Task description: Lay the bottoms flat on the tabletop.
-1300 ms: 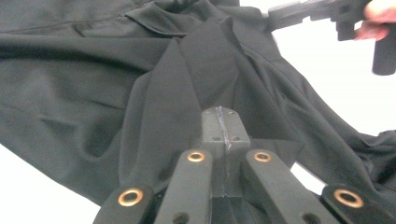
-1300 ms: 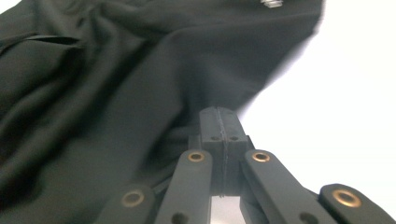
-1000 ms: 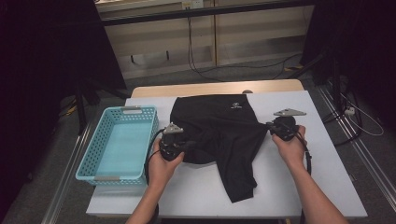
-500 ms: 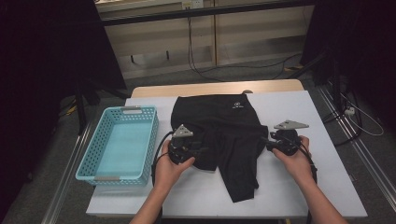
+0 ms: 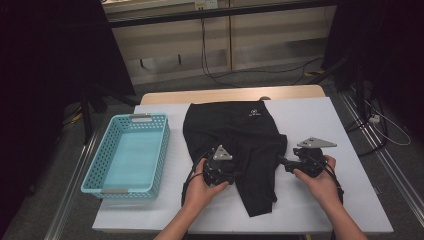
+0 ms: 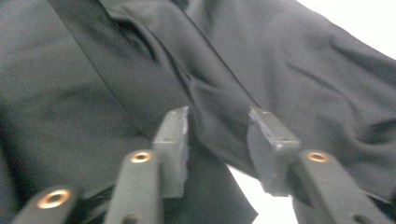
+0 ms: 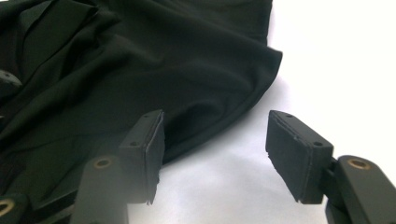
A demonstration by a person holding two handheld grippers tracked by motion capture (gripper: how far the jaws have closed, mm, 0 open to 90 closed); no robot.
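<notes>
At left of the high view sits our blue basket (image 5: 127, 152); mid-frame the black garment (image 5: 235, 145) lies on the worktop (image 5: 320, 120). Our left gripper (image 6: 217, 135) straddles a fold, its fingers just closing. Our right gripper (image 7: 215, 154), fingers just opening, gapes beside the hem.

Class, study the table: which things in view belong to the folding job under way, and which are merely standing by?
In the job:
- black garment, spread on the white table
- left gripper, jaws apart over a fold
- right gripper, jaws apart at the garment's edge

Standing by:
- blue basket, empty, left of the garment
- cables on the floor behind
</notes>
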